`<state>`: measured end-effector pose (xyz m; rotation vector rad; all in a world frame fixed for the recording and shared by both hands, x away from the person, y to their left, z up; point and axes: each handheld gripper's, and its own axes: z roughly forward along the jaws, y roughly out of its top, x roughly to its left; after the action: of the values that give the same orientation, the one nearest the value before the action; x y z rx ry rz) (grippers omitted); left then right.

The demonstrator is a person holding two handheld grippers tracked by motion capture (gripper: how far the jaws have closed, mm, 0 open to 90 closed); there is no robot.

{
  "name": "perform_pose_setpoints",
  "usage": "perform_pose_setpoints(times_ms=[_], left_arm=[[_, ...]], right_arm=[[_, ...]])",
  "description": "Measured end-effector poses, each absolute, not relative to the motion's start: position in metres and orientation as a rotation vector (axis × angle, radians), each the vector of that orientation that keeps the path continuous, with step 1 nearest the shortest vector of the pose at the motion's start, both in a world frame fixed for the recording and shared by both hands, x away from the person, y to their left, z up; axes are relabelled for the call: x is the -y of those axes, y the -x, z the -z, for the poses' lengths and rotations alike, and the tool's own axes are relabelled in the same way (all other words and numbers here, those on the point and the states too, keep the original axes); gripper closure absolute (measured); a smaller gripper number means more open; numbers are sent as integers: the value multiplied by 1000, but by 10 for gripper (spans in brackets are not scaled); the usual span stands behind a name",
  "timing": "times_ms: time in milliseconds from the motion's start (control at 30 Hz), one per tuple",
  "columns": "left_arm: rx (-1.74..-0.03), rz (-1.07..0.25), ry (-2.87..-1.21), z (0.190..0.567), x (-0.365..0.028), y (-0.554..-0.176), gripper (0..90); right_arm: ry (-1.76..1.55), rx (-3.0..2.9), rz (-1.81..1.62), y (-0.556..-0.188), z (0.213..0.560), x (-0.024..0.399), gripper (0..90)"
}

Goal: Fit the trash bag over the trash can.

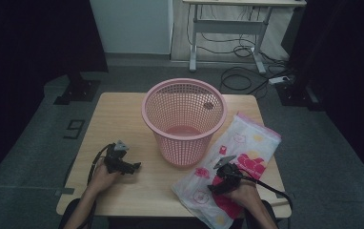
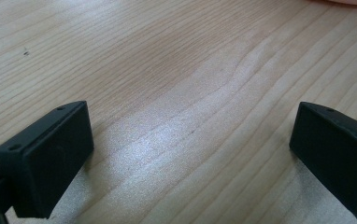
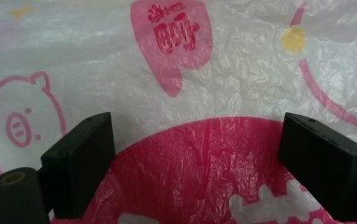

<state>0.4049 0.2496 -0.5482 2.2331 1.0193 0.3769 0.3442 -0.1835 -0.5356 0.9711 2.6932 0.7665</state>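
plastic bag (image 1: 227, 164) flat on table (image 1: 123, 119) | right tool (image 1: 219, 168) above it, wide, empty | left tool (image 1: 135, 167) wide, empty

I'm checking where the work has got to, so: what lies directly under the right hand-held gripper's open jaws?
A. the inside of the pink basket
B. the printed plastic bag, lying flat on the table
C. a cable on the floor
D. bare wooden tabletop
B: the right hand-held gripper has its jaws spread over the crinkled white and pink plastic bag, which lies flat on the table beside the pink basket.
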Motion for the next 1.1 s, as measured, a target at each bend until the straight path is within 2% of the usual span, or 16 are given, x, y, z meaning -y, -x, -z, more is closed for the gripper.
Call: perform_pose_setpoints(times_ms=[133,300,500,633,833,933,1100], left_arm=[[-1022,-378,-2232,548,-249,-405,0],[-1025,-381,-2233,548,-249,-405,0],[-1023,-381,-2235,548,-249,-405,0],[-1026,-380,-2230,548,-249,-404,0],[-1026,-380,-2230,548,-249,-405,0],[-1026,-380,-2230,548,-249,-405,0],[-1026,-380,-2230,548,-249,-405,0]], right_arm=[[-983,-2696,-745,-344,535,183,110],[-1037,-2681,-715,-344,532,181,186],[-1034,-2676,-716,-346,527,185,395],[-1012,-2678,-742,-346,526,189,602],[-1011,-2663,-775,-344,526,192,848],[-1019,-2658,-783,-343,527,192,882],[-1021,-2678,-758,-346,525,191,883]])
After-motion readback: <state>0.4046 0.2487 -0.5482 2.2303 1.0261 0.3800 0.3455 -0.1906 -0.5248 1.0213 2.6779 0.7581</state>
